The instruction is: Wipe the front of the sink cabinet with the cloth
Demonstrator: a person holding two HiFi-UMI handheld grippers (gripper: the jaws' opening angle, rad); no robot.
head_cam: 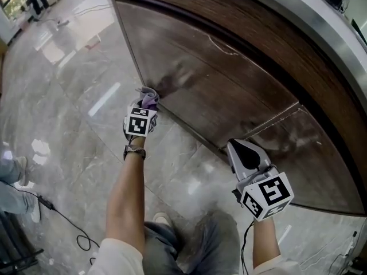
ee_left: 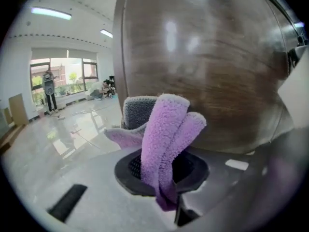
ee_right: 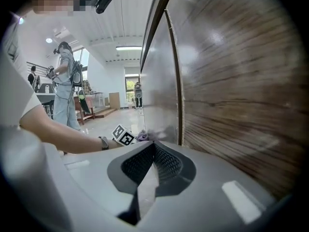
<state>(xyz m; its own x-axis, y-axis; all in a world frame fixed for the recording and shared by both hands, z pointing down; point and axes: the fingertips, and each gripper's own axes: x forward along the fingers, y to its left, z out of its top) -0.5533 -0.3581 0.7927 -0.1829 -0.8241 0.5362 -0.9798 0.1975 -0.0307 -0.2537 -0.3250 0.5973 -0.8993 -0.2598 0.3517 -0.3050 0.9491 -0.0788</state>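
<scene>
One cloth (ee_left: 164,134), clamped in my left gripper (ee_left: 161,178), sits at the cabinet front's (head_cam: 218,79) lower left corner; I judge wiping underway. Right gripper (ee_right: 149,170) jaws together, empty. Next I'd sweep across.

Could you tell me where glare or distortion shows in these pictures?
Head view: light streaks glare on the floor and cabinet door. Left gripper view: fisheye bows the door's edge; the cloth is sharp. Right gripper view: corners vignette black.
</scene>
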